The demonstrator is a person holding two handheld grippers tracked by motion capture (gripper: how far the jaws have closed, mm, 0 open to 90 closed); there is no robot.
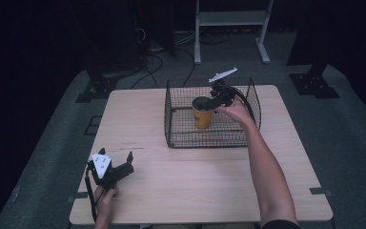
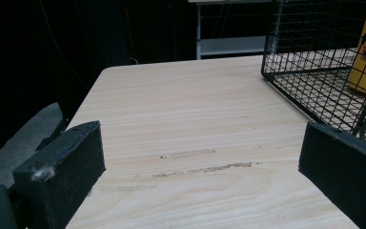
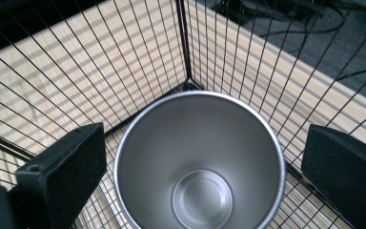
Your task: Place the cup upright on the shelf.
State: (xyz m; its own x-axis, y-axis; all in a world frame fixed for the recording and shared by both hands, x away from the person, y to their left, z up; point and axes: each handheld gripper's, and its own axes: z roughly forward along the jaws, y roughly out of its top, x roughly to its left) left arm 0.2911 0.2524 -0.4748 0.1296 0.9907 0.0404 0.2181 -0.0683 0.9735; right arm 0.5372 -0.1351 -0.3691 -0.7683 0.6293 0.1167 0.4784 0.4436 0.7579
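Table (image 1: 195,176): wire basket (image 1: 181,129) (black) rings the yellow cup (image 1: 202,117), seemingly upright.

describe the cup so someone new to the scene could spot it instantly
On the wooden table, find the black wire basket at the far middle. The cup stands upright inside it, under the right gripper. It is yellow outside, bare metal inside, and the basket's one item.
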